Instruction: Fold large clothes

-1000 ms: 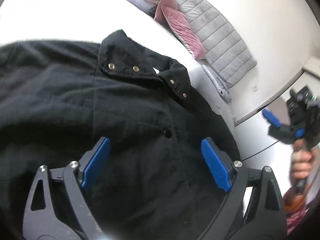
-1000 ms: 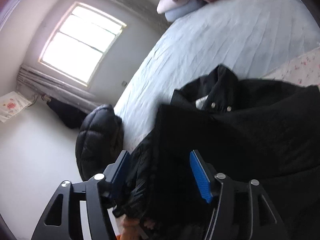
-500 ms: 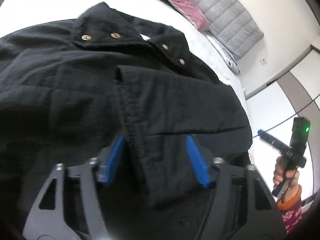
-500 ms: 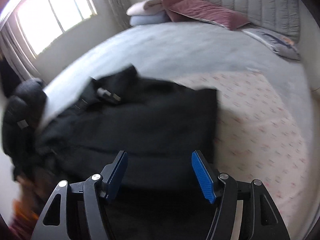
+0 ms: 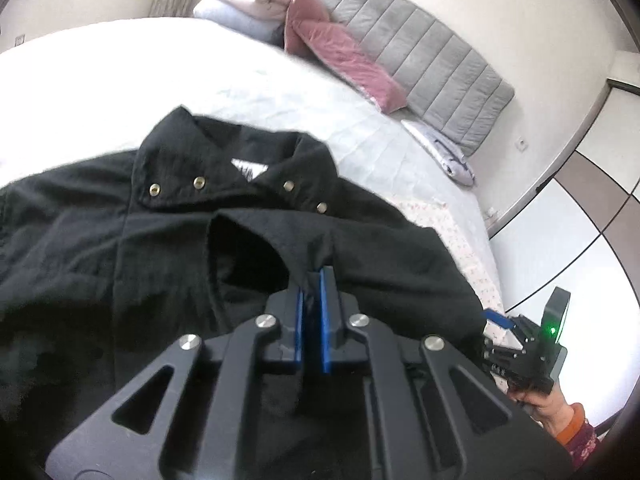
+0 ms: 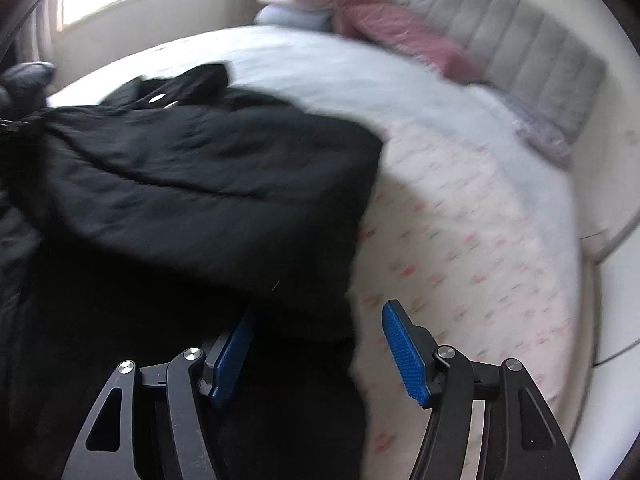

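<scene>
Bed (image 5: 280,92) edge nears black coat (image 5: 100,248); left hand-held gripper (image 5: 311,280) pinches its fold.

A black jacket (image 5: 168,248) with brass snaps along its collar lies spread on the bed (image 5: 200,76), collar toward the pillows. One sleeve is folded across its front.

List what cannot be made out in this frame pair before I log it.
- Left wrist view: the black jacket's hem is hidden behind the left gripper; its sleeve is cut off at the image edge.
- Left wrist view: the right gripper's fingers are mostly hidden behind the jacket.
- Right wrist view: motion blur smears the bedsheet print and the pillows.
- Right wrist view: the collar label is unreadable.
</scene>
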`<action>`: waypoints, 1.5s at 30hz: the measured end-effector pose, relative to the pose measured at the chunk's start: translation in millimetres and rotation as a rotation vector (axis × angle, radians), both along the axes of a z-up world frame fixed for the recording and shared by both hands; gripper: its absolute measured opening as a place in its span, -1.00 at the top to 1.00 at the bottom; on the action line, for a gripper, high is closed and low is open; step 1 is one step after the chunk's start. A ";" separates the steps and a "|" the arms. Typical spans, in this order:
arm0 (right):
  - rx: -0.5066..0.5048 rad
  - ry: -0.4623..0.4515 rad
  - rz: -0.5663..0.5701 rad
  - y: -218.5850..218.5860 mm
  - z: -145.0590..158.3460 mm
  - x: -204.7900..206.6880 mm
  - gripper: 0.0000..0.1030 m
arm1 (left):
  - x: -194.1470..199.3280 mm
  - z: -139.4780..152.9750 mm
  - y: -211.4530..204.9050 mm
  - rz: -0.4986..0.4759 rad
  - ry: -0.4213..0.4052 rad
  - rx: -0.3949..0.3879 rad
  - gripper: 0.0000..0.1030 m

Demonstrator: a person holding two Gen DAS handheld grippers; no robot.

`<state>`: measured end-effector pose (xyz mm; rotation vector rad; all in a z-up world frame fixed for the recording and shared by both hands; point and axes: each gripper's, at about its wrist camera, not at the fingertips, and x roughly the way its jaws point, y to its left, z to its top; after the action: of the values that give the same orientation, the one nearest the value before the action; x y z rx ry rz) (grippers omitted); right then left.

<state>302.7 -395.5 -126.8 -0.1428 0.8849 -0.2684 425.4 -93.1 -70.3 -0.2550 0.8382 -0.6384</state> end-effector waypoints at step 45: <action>0.271 0.062 0.122 42.9 5.7 29.6 -0.17 | -49.4 -63.1 -19.7 -0.208 0.074 0.215 -0.11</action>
<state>332.2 -352.6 -121.1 0.0473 0.9618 -0.0290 376.0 -112.8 -133.4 0.0046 1.0047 -0.7299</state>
